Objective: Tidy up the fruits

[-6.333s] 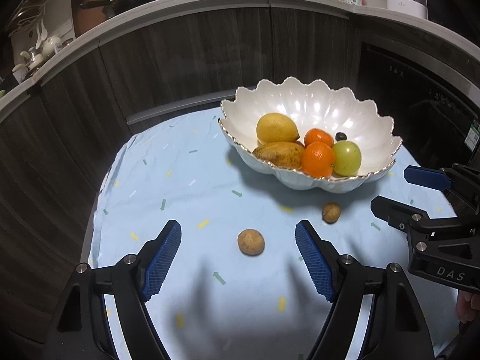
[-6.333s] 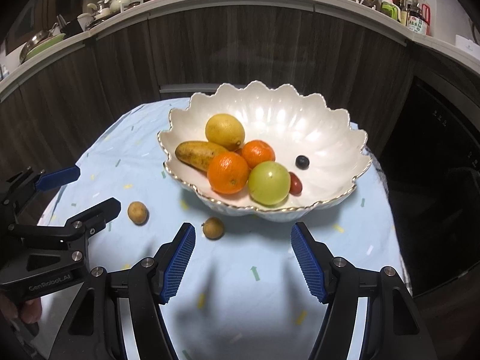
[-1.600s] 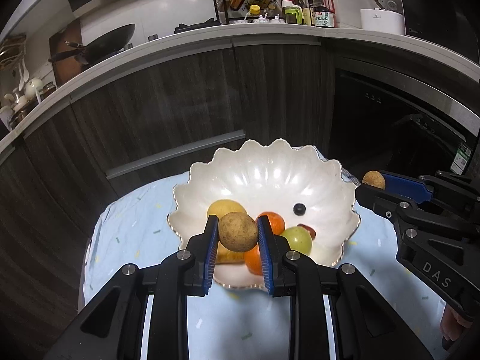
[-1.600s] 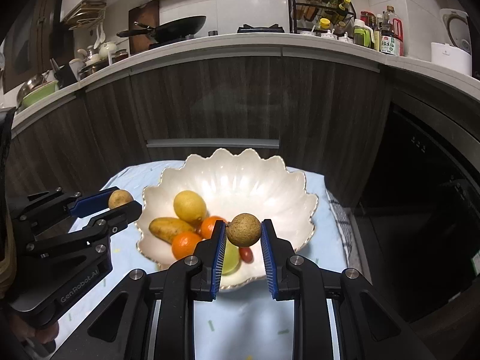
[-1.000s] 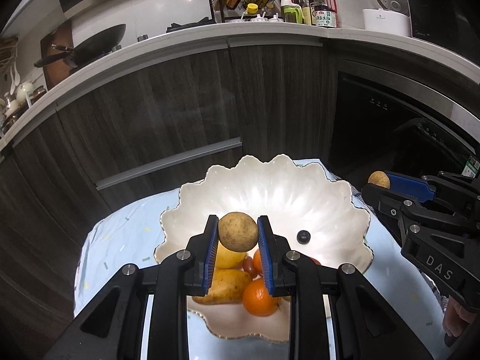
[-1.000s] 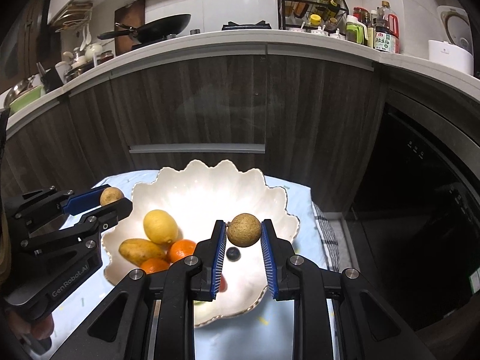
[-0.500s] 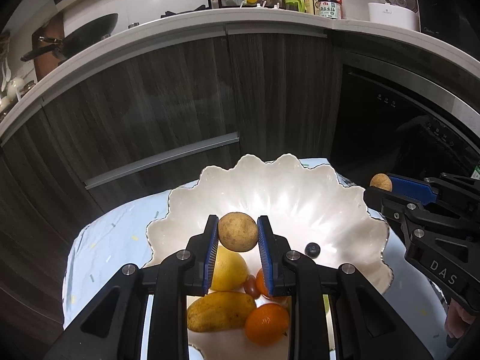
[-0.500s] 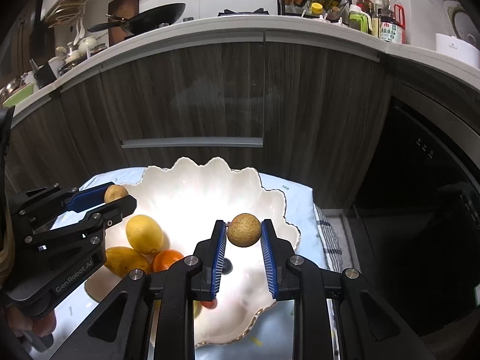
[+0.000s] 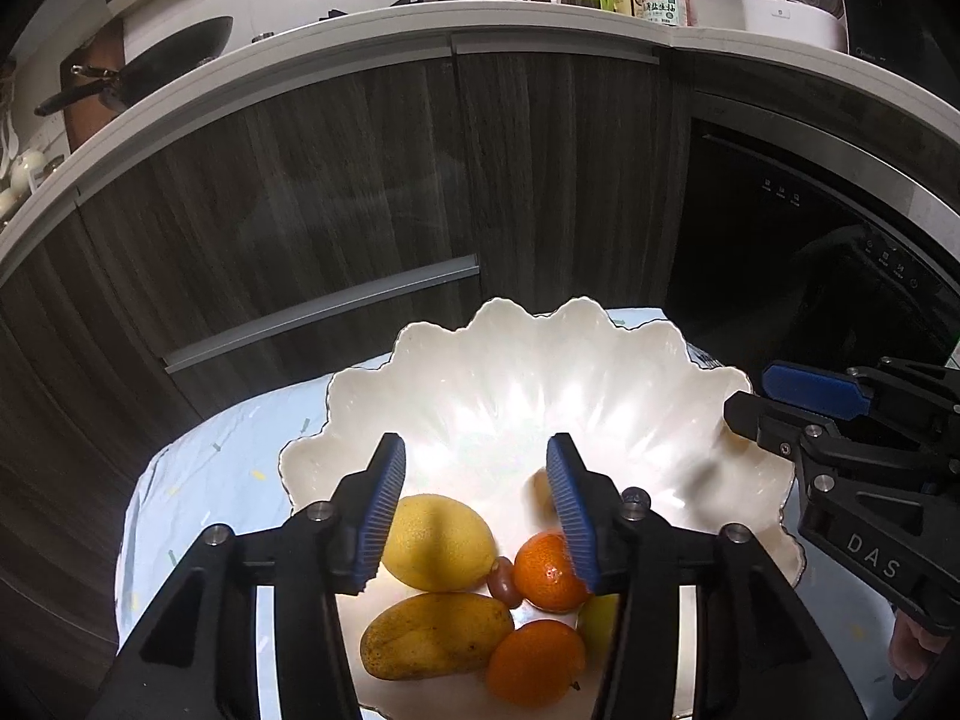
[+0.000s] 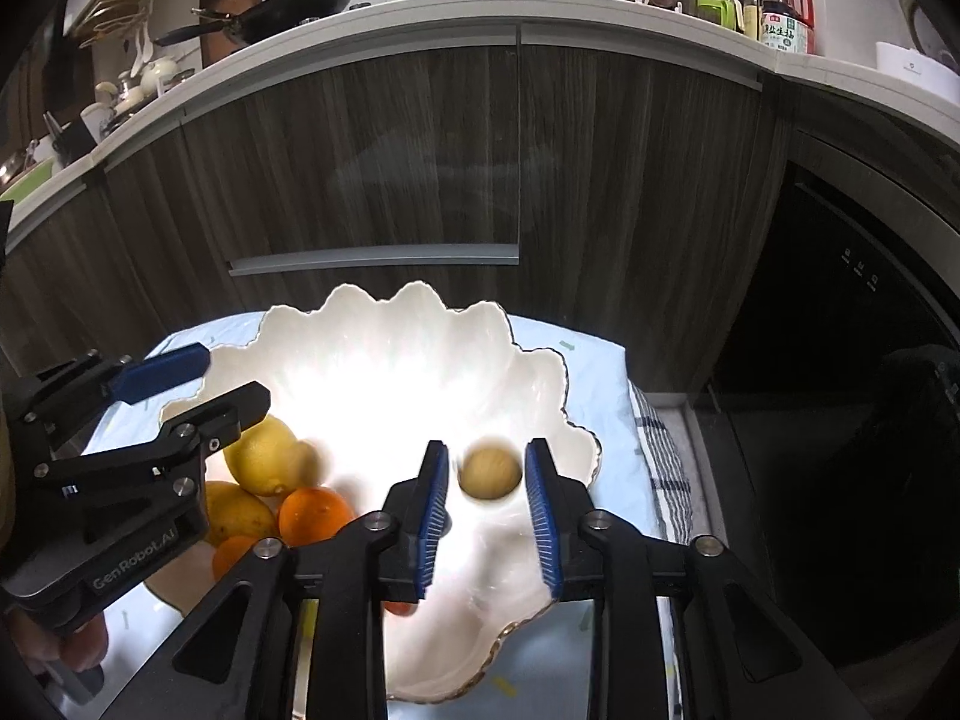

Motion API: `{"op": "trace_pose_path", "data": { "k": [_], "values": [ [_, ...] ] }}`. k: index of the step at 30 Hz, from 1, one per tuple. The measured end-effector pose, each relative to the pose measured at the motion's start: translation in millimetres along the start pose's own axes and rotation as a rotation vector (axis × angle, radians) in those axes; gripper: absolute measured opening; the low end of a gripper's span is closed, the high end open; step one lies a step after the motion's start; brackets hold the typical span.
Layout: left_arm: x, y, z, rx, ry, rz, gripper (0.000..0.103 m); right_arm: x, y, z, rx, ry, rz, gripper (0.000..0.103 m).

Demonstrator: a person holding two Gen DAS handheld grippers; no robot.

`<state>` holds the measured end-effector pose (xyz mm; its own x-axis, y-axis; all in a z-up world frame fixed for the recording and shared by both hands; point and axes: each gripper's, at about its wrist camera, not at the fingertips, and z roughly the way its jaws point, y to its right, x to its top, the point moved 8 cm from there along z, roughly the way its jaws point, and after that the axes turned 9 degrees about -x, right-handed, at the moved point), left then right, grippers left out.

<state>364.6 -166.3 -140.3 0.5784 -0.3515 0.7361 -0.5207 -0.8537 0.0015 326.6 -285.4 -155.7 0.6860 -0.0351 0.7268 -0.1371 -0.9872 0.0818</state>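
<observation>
White porcelain fills both views: the bowl [image 9: 600,360] sits under the two claws. A second ago each clamped a small brown fruit; now the left claw [image 9: 474,504] is opening, empty, and the right claw [image 10: 487,501] is opening around its blurred, falling fruit [image 10: 489,472]. Both loose pieces look binned. The left's fruit [image 9: 540,489] is half hidden behind a pad, blurred.
</observation>
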Motion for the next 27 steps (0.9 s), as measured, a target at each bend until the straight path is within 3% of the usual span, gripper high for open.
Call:
{"op": "trace_pose_path", "data": {
  "k": [2,5,10,27],
  "values": [
    [-1,-1,-1,0.007,-0.002,-0.001,0.051,0,3,-2,-0.014,0.006,0.009,0.049],
    [0,-4,-4,0.016,0.001,-0.005,0.056,1,5,-7,-0.031,0.02,0.016,0.059],
    [1,-7,-14,0.033,0.013,-0.018,0.066,2,6,-16,-0.033,0.031,0.019,0.06],
    [-3,-9,-80,0.086,0.051,-0.05,0.067,5,-3,-74,-0.027,0.082,0.024,0.062]
  ]
}}
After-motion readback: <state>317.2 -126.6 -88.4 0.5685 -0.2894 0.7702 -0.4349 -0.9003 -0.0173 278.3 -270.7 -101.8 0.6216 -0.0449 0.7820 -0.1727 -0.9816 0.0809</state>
